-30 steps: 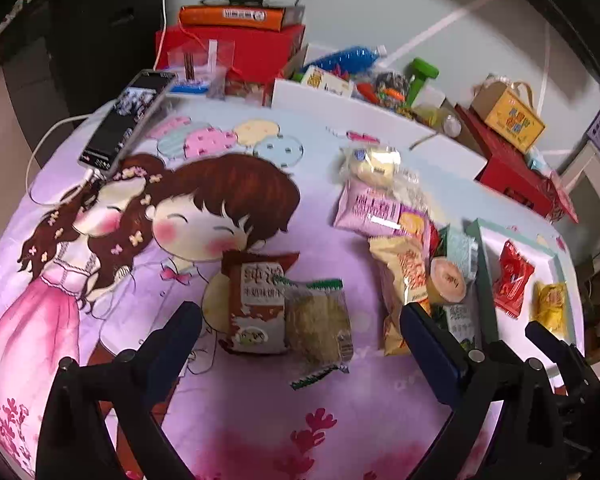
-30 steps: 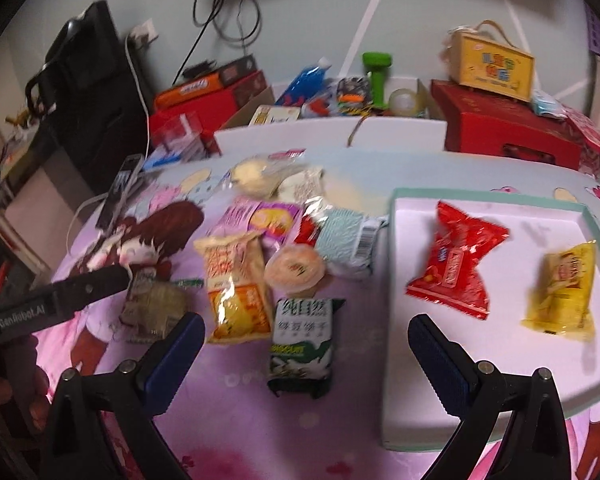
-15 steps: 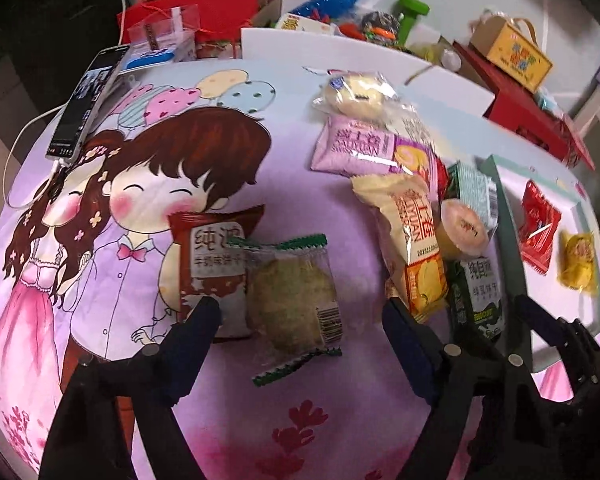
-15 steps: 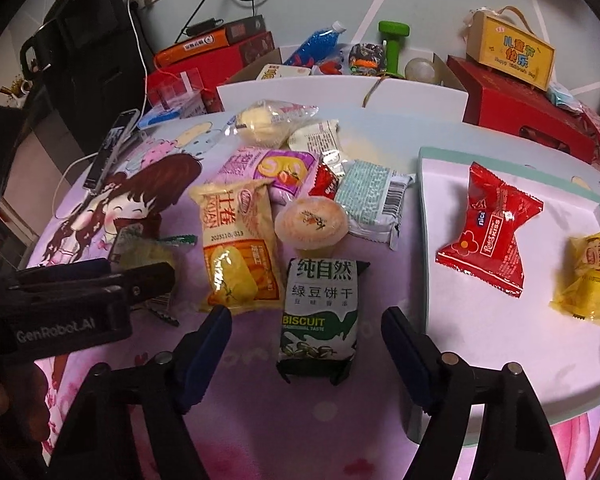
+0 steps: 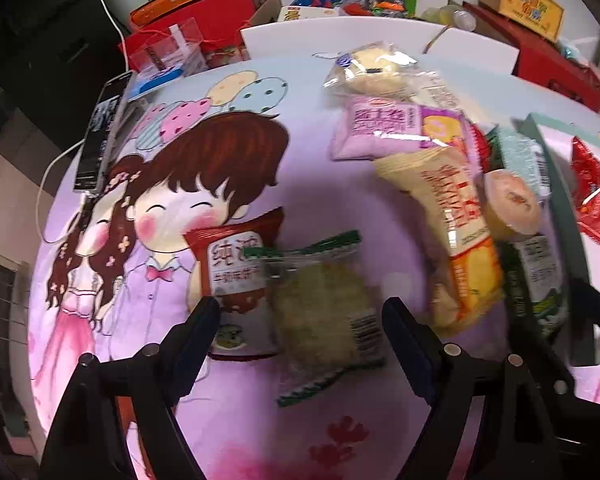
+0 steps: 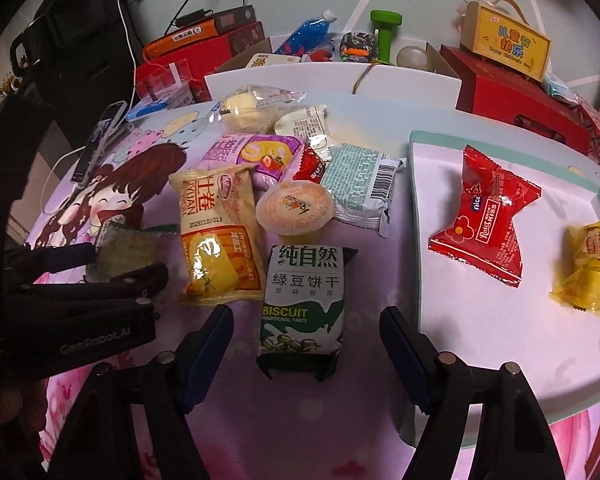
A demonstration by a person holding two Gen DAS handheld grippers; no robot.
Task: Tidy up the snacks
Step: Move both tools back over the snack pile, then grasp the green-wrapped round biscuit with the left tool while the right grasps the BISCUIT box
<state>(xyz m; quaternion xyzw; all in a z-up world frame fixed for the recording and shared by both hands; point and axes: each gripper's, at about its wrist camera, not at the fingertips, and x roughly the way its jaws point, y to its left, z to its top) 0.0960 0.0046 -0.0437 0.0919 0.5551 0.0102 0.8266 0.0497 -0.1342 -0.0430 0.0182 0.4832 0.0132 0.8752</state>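
- The clear cracker pack (image 5: 324,312) looks smeary and blurred, so its label can't be read.
- It covers part of the red-brown snack bag (image 5: 236,276) under it.
- The tray (image 6: 500,320) is cut off at the right edge.
- The left gripper (image 6: 112,264) hides part of that cracker pack in the right view.

Black left gripper (image 5: 300,320) and right gripper (image 6: 306,328), blue pads, silver screws.
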